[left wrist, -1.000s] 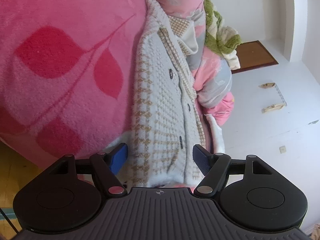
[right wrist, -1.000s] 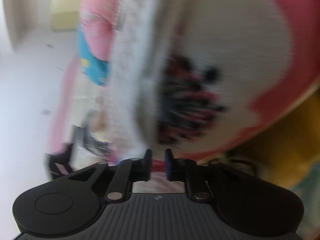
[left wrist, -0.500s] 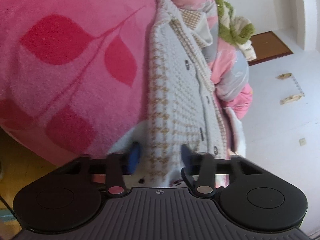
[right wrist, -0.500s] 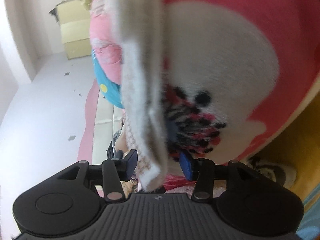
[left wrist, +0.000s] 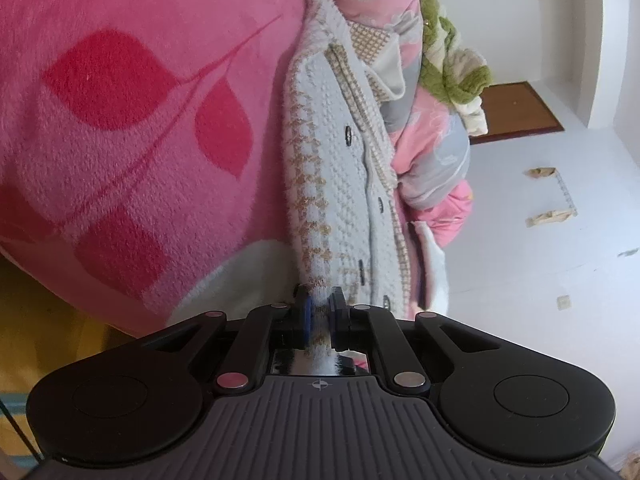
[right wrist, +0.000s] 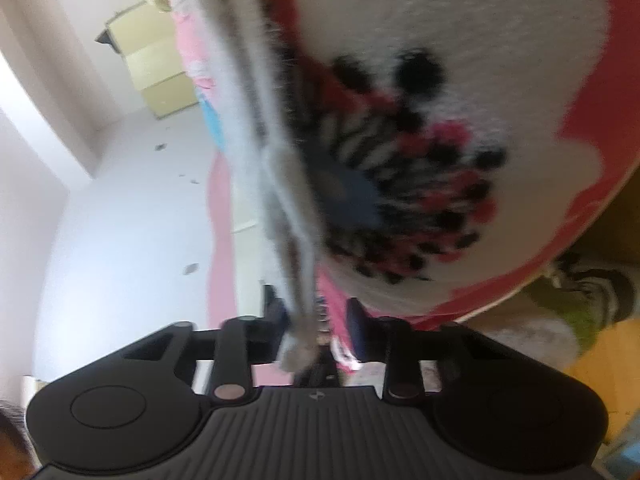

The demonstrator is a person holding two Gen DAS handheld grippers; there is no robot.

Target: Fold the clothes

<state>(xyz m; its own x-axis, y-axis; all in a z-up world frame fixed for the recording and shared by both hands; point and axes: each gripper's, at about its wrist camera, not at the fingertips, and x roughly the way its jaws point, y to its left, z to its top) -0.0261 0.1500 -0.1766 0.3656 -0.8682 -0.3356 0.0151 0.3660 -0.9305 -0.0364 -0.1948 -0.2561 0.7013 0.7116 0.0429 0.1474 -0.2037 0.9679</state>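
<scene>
A white knitted cardigan (left wrist: 340, 184) with beige houndstooth trim and dark buttons lies on a pink fleece blanket (left wrist: 140, 120) with red leaves. My left gripper (left wrist: 319, 312) is closing its jaws on the cardigan's near hem, and the blue pads pinch the ribbed edge. In the right wrist view the cardigan (right wrist: 256, 120) shows edge-on as a fuzzy white band over the blanket's white flower print (right wrist: 500, 60). My right gripper (right wrist: 316, 320) has that edge hanging between its fingers. Its jaws are closing, with a gap still showing on the right side.
A heap of pink and grey bedding (left wrist: 432, 160) and a green knit (left wrist: 452, 60) lie beyond the cardigan. White floor (left wrist: 540, 260) and a brown mat (left wrist: 520, 108) are to the right. A yellow cabinet (right wrist: 152, 64) and a shoe (right wrist: 592, 292) show in the right wrist view.
The left jaws went from wide open around the hem to pinching it. The right gripper swung toward the cardigan's edge, which now hangs between its jaws; they widened, then narrowed.
</scene>
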